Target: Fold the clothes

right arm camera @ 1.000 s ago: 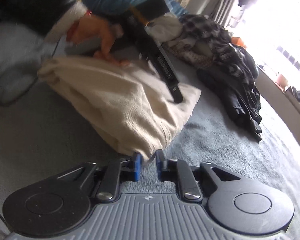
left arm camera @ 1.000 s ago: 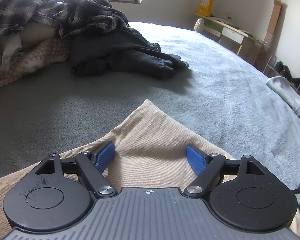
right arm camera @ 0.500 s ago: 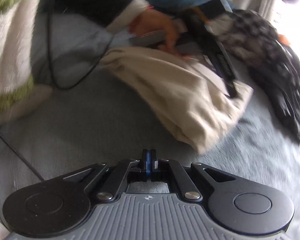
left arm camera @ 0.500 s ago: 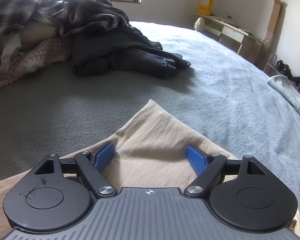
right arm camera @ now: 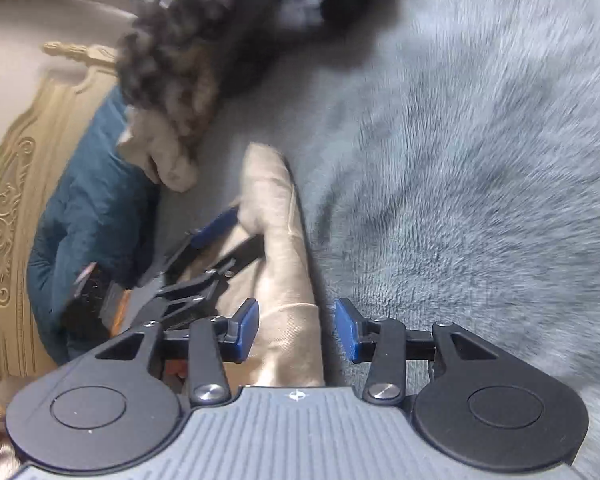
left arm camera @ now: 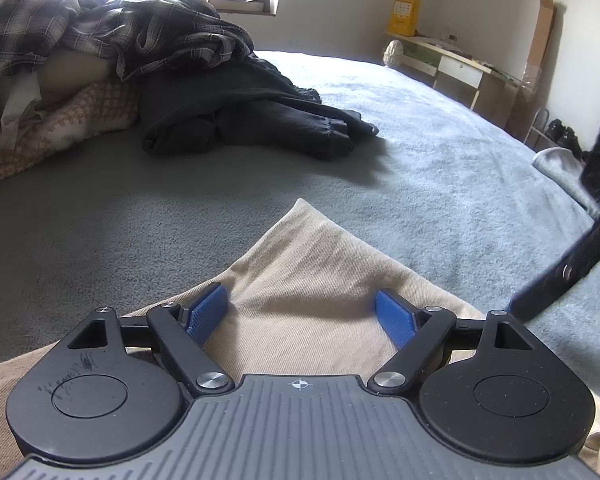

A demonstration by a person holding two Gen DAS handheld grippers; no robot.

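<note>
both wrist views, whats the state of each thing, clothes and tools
beige garment: folded, flat on the bed
left tool: open, pressing down on the garment
right tool: jaws just opening, garment's folded edge between them, not clamped
dark clothes: unfolded heap
plaid shirts: crumpled pile
bed cover: spread flat

Right gripper [right arm camera: 296, 326] jaws have just been opening; folded beige garment [right arm camera: 278, 240] runs between the blue pads [right arm camera: 247, 322], near pad at its edge, far pad apart. Grey fleece blanket [right arm camera: 480, 160] underneath. Left gripper [right arm camera: 216, 236] on the garment farther back. Dark clothes pile [right arm camera: 188, 52] beyond, blurred. Blue pillow [right arm camera: 88, 200], carved headboard [right arm camera: 16, 184] at left.
</note>
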